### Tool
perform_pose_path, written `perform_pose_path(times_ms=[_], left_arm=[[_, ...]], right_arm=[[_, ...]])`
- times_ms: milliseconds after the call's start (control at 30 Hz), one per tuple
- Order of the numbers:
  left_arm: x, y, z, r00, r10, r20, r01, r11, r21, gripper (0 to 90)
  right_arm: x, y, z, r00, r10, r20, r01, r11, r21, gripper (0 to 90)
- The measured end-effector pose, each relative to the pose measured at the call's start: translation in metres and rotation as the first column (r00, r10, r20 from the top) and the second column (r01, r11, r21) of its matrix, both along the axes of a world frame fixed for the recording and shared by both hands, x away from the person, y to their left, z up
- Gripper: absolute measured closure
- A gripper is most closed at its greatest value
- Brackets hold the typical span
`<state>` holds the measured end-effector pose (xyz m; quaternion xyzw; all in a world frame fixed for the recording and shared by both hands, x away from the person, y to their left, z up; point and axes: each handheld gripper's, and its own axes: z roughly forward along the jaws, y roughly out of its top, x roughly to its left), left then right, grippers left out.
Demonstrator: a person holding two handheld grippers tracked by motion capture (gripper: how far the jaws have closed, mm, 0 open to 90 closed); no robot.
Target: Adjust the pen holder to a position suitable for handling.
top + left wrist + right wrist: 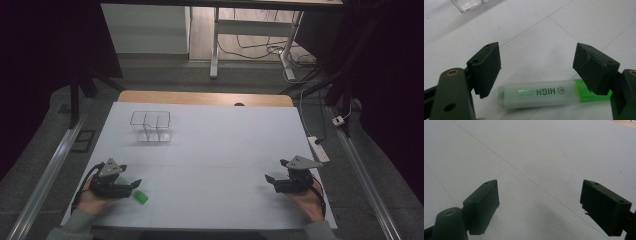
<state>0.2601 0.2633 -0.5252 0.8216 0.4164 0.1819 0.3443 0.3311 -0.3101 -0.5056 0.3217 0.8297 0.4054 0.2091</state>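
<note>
Two blocky black jaws flank smooth cylindrical green highlighter (544,93)

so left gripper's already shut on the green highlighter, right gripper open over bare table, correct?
Not quite. The left gripper is open: in the left gripper view its jaws stand wide apart above the green highlighter, which lies on the table. The right gripper is open, as you said.

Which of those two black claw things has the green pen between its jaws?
The left gripper, at the left of the high view. Its open jaws straddle the green highlighter lying on the table; the right gripper has bare white table between its jaws.
</note>
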Motion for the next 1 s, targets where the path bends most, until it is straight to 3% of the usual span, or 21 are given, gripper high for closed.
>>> perform_pose_path(times_ms=[600, 1000], left_arm=[[0.003, 0.001, 0.001, 0.9999, 0.002, 0.011, -0.002, 1.0, 0.0, 23.0], [0.019, -0.002, 0.017, 0.9988, 0.007, 0.049, -0.007, 1.0, -0.004, 23.9]], right_arm=[[0.001, 0.0, -0.001, 0.9998, -0.012, -0.013, 0.012, 1.0, 0.015, 17.5], [0.003, 0.0, -0.001, 1.0, -0.007, -0.007, 0.007, 1.0, 0.021, 19.5]])
